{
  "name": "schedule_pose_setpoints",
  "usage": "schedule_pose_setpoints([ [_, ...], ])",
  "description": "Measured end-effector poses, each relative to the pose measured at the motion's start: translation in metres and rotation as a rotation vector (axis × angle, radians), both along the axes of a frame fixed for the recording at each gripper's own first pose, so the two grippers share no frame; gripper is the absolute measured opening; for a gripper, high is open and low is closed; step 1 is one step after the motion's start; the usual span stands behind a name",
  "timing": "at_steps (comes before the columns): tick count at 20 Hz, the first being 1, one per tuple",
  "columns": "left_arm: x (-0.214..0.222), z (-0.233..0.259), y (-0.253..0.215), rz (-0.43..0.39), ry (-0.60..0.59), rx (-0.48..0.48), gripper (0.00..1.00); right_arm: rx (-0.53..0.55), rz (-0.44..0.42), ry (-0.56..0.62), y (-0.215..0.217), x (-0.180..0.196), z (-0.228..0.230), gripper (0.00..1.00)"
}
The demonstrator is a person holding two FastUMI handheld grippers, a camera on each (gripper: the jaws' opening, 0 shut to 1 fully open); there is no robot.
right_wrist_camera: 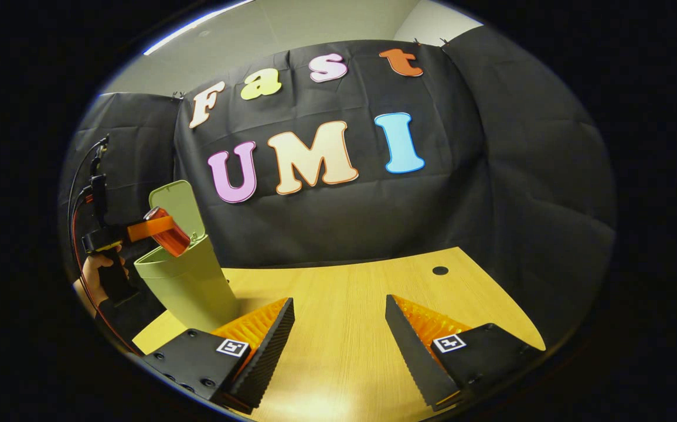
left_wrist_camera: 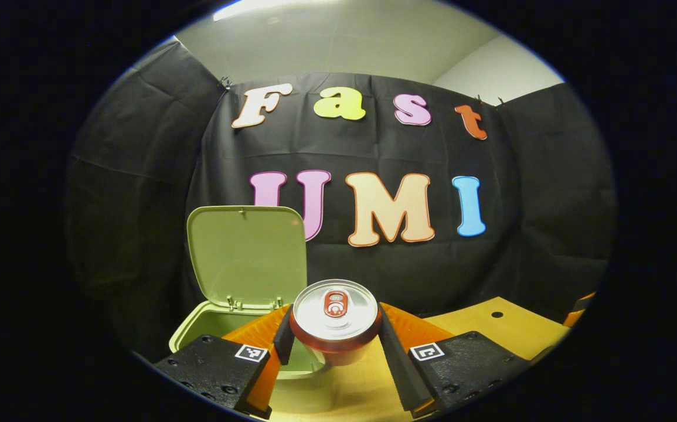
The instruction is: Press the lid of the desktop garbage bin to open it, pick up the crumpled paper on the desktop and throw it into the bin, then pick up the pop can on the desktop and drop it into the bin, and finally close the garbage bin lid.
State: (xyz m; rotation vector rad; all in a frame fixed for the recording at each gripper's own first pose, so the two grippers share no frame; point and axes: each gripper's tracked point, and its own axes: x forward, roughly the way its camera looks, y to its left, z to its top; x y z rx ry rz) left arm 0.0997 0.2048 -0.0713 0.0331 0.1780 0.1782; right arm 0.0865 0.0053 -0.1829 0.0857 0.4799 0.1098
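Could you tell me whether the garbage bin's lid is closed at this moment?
No, the lid stands upright and open above the garbage bin, while the left gripper holds the pop can.

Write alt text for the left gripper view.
The left gripper holds a red pop can between its jaws, silver top facing the camera, in front of a green desktop bin with its lid standing open. A wooden desktop lies beneath.

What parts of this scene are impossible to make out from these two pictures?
- Inside of the bin: in the right gripper view its wall hides it; in the left gripper view the pop can and the left claw block the opening, so whether the paper is inside is unknown.
- Can's lower body: in the left gripper view, hidden below its top.
- Person: only a hand in the right gripper view, cut off at the edge.
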Motion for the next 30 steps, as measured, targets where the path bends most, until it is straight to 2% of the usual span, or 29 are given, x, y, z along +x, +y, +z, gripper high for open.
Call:
schedule_pose_setpoints([
  [5, 0.005, -0.006, 0.046, 0.07, 0.013, 0.047, 0.72, -0.007, -0.001, 0.015, 0.007, 0.006, -0.005, 0.98],
  [11, 0.001, -0.035, 0.085, 0.119, 0.082, 0.021, 0.74, -0.013, -0.012, 0.022, 0.016, 0.017, -0.009, 0.98],
  [12, 0.001, -0.03, 0.09, 0.129, 0.066, 0.018, 0.77, -0.015, -0.013, 0.026, 0.017, 0.019, -0.01, 0.98],
  [14, 0.005, -0.003, 0.099, 0.127, -0.002, 0.062, 0.95, -0.013, -0.015, 0.022, 0.024, 0.024, -0.009, 0.98],
  [17, 0.022, 0.018, 0.101, 0.075, -0.016, 0.107, 0.94, -0.002, -0.01, 0.025, 0.039, 0.029, -0.014, 0.98],
  [18, 0.029, 0.027, 0.104, 0.079, -0.016, 0.082, 0.96, -0.001, -0.008, 0.03, 0.042, 0.029, -0.017, 0.98],
  [21, 0.062, 0.069, 0.121, 0.128, -0.099, -0.115, 0.98, 0.003, -0.01, 0.029, 0.053, 0.03, -0.017, 0.98],
  [22, 0.07, 0.084, 0.131, 0.142, -0.135, -0.12, 0.95, -0.002, -0.012, 0.028, 0.053, 0.03, -0.017, 0.98],
  [25, 0.091, 0.11, 0.148, 0.133, -0.181, -0.039, 0.9, -0.015, -0.032, 0.03, 0.048, 0.031, -0.018, 0.98],
  [27, 0.11, 0.119, 0.155, 0.104, -0.164, 0.011, 0.9, -0.007, -0.058, 0.031, 0.042, 0.032, -0.016, 0.98],
  [30, 0.137, 0.109, 0.156, 0.082, -0.111, -0.023, 0.92, 0.001, -0.077, 0.027, 0.041, 0.032, -0.014, 0.98],
])
